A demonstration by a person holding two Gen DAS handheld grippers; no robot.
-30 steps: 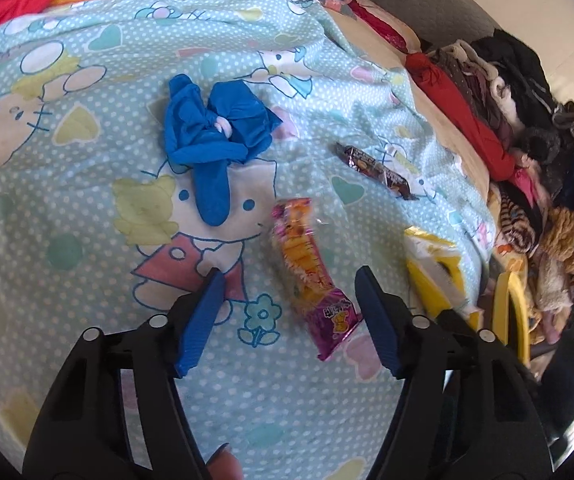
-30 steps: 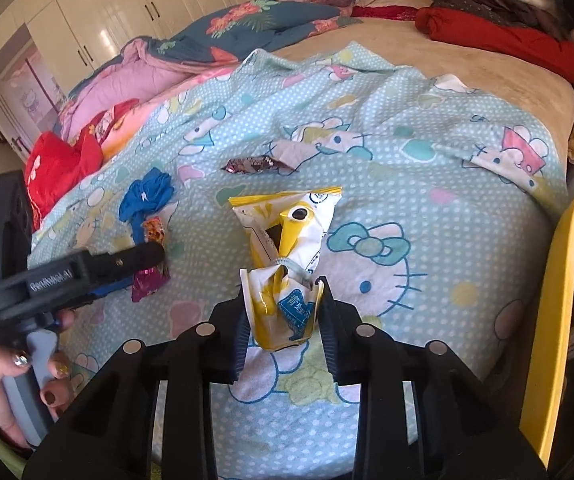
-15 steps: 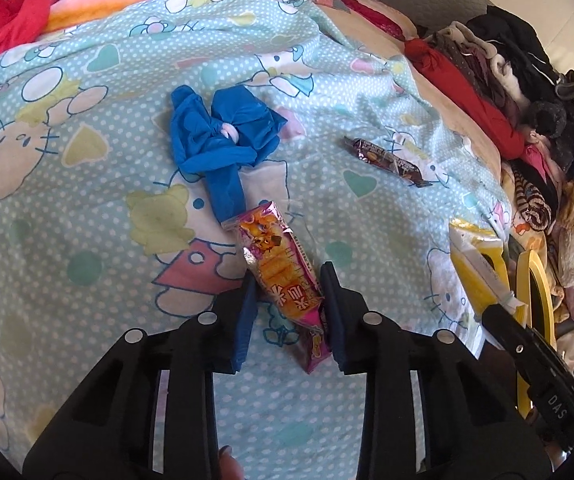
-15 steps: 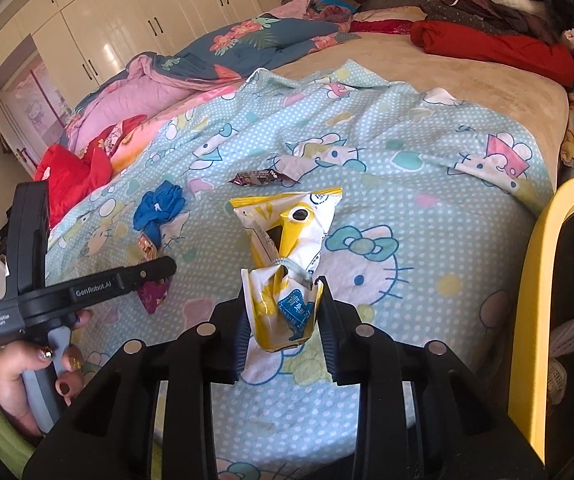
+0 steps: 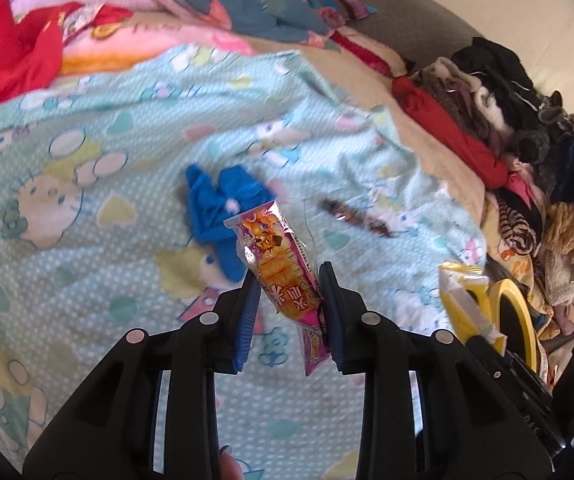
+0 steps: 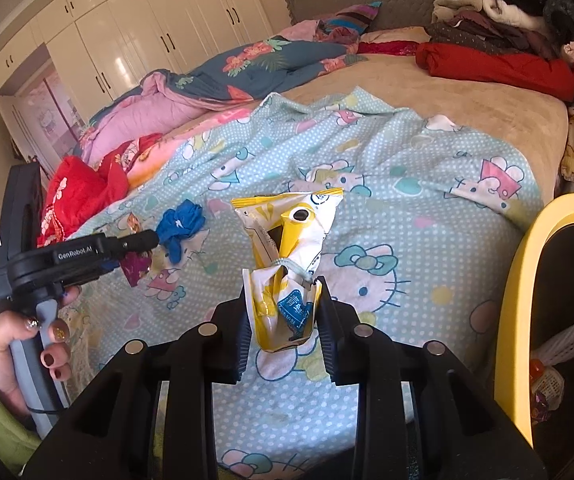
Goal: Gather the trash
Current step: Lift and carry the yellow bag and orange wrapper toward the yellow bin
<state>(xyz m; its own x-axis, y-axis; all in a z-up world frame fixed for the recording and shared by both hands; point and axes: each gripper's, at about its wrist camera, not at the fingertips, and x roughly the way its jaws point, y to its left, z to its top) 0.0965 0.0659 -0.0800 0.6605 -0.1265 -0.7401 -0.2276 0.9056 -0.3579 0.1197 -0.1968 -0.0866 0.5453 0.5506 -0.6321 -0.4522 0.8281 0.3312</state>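
Left gripper: I have its jaws clamped on the orange and pink snack wrapper, which is lifted off the sheet.

Wrapper axis: it runs up and away from the jaws, tilted a little to the left, with its pink tail hanging below the pads (so I judge it will swing if I turn fast).

Right gripper: my jaws here are pinched on the crumpled lower end of the yellow and white packet, whose open top stands upright above the fingertips.

Yellow bin: its rim sits at the right edge of the right wrist view, just beside the bed, with some rubbish already inside.

Which arm is nearer: the right one, I judge; the bin lies close on its right, while for the left gripper it is farther off to the right, beyond the packet.

Next move, as I read it: carry the packet right over the rim first, then bring the wrapper across.

Left on the bed sheet: a blue glove and a dark candy wrapper, near each other but apart.
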